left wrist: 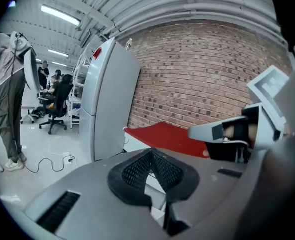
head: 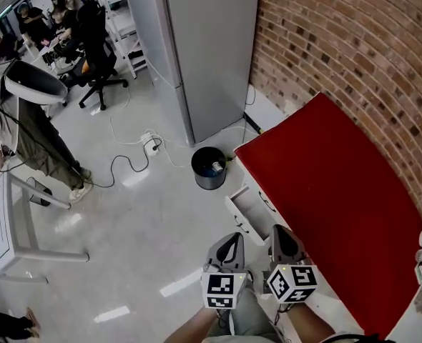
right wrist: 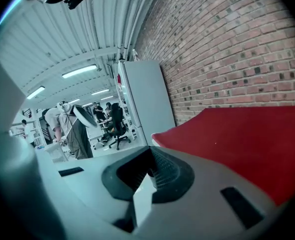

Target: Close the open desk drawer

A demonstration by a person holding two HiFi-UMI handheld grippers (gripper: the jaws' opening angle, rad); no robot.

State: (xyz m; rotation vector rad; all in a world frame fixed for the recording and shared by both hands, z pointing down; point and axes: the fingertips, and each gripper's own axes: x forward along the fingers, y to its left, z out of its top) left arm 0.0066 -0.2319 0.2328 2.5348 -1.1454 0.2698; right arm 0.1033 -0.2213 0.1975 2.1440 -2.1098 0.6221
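Brick wall (head: pixel 354 48) backs a red-topped desk (head: pixel 325 191) whose drawer (head: pixel 248 213) hangs open; left tool (head: pixel 232 240) and right tool (head: pixel 282 236) sit closed, empty.

1. The open drawer (head: pixel 248 211) juts from the desk (head: pixel 325 191) into the aisle.
2. Bare floor (head: pixel 146 220) lies open on its left.
3. A bin (head: pixel 209 168) stands near, beyond the drawer.
4. A cable (head: pixel 125 164) trails further off, near a tall cabinet (head: pixel 197 48).

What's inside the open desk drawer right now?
In the head view the drawer shows only a bare pale bottom, nothing in it. Its rear part runs under the red desk top and cannot be seen.
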